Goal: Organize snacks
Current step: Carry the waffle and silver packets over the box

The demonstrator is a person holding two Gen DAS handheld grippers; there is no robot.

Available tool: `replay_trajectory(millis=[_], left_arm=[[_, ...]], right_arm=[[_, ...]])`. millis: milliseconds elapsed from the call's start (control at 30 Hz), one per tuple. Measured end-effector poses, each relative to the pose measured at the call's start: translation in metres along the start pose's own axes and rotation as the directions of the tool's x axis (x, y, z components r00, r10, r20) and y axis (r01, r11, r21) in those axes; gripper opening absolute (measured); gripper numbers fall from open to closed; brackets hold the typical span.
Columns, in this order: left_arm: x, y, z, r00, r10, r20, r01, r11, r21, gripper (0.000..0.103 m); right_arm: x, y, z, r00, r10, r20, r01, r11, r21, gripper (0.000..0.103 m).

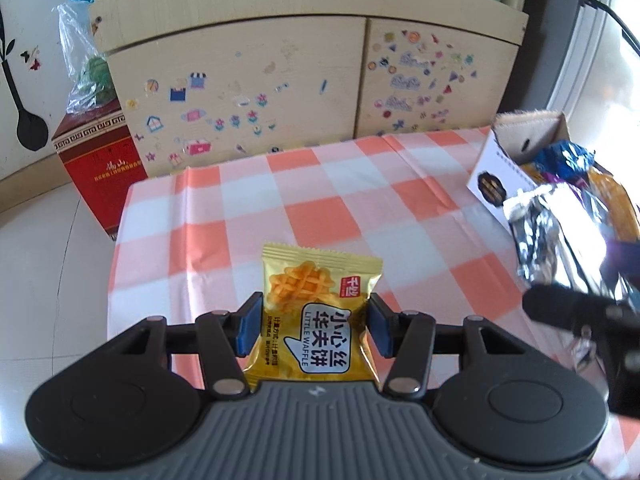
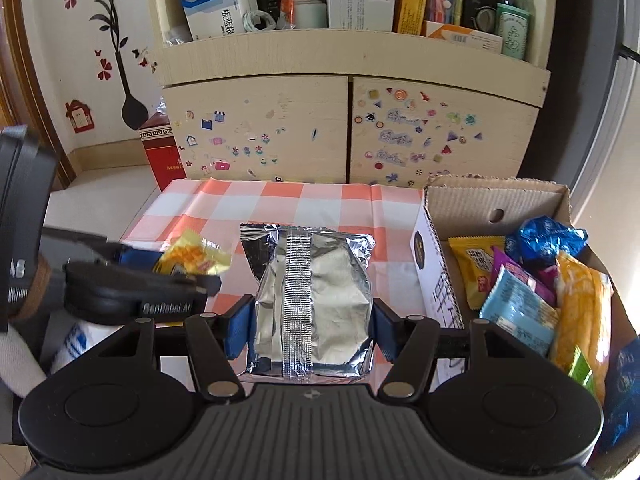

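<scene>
Checked tablecloth [image 1: 304, 208] under waffle packet [image 1: 316, 312], lower edge hidden.

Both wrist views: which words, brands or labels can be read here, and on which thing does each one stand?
"LITTLE WAFFLE", beside large Chinese characters: yellow waffle packet held in the left claw.
"GenRobot.AI": side of the left claw, right wrist view.
Silver foil packet in the right claw: no text showing.
Red box, cardboard box and shelf packages: print too small or blurred.

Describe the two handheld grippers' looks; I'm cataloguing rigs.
Both match: left gripper and right gripper have black linkage arms with silver pivot pins, blue pads, and a ribbed grey body. The left's side reads "GenRobot.AI" in the right wrist view.
</scene>
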State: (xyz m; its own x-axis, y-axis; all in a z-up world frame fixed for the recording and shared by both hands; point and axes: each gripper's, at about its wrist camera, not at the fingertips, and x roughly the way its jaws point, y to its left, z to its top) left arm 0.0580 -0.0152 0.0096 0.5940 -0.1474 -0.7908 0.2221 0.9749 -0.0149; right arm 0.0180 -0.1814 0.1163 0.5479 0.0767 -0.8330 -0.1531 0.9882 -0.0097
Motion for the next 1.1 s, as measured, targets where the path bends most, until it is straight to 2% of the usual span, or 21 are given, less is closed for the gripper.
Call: replay_trajectory(millis=[267, 400, 767, 1100], left_arm=[[-0.01, -0.007, -0.031, 1.0, -0.011, -0.02, 0.01, 0.999, -0.036, 0.053], [-0.013, -0.014, -0.033, 1.0, -0.007, -0.016, 0.007, 1.0, -0.016, 0.053], [-0.038, -0.062, 0.002, 0.995, -0.075, 0.072, 0.074, 0.997, 0.026, 0.053], [-0.048, -0.135, 0.036, 0.975, -0.188, 0.119, 0.18, 0.981, 0.072, 0.053]], right_arm=[[-0.003, -0.004, -0.012, 1.0, 0.0, -0.025, -0.001, 1.0, -0.002, 0.068], [-0.011, -0.01, -0.013, 1.0, -0.008, -0.015, 0.008, 1.0, 0.008, 0.068], [-0.048, -0.049, -0.001, 0.995, -0.045, 0.083, 0.037, 0.994, 0.101, 0.068], [-0.094, -0.114, 0.007, 0.978, -0.125, 0.169, 0.076, 0.96, 0.271, 0.068]])
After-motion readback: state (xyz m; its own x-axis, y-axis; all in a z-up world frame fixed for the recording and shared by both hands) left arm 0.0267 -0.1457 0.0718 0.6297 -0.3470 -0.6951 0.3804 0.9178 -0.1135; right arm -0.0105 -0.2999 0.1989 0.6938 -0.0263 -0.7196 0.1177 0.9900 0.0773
